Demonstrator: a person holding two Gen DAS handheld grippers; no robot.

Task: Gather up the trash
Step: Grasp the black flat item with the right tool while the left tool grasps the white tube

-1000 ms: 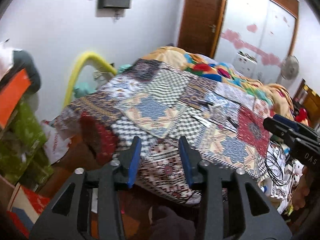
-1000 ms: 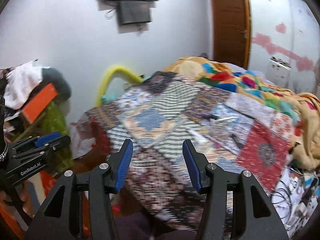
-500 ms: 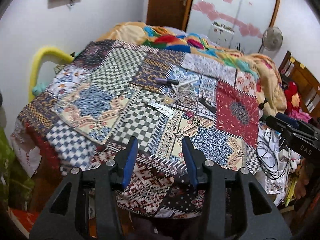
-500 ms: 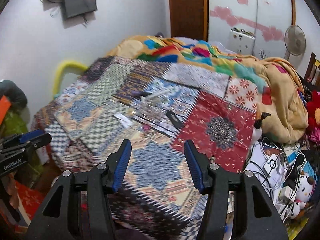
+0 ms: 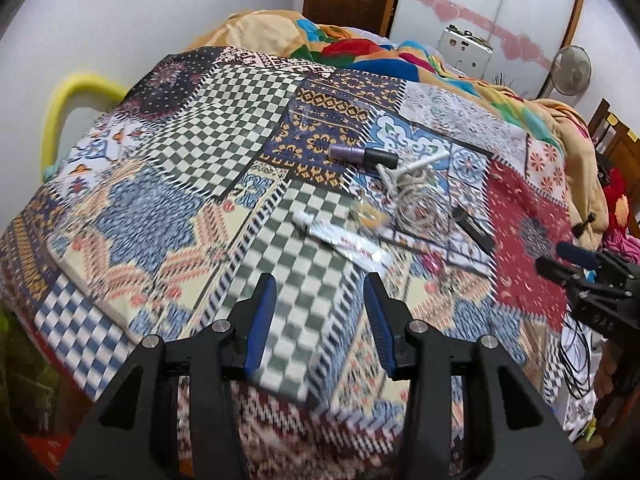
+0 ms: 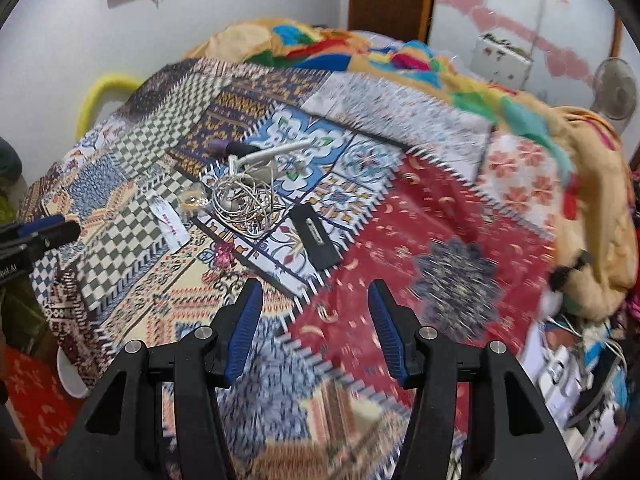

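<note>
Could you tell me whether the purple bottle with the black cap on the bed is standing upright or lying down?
Lying down: the purple bottle with the black cap rests lengthwise on the patchwork bedspread.

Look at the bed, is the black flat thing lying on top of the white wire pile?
No, the black flat thing lies on the quilt beside the white wire pile, not on it.

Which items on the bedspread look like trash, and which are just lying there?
Likely trash:
- flat white printed wrapper
- crumpled clear plastic film

Probably just lying about:
- tangled white cable
- purple, black-capped tube
- flat black rectangular card
</note>
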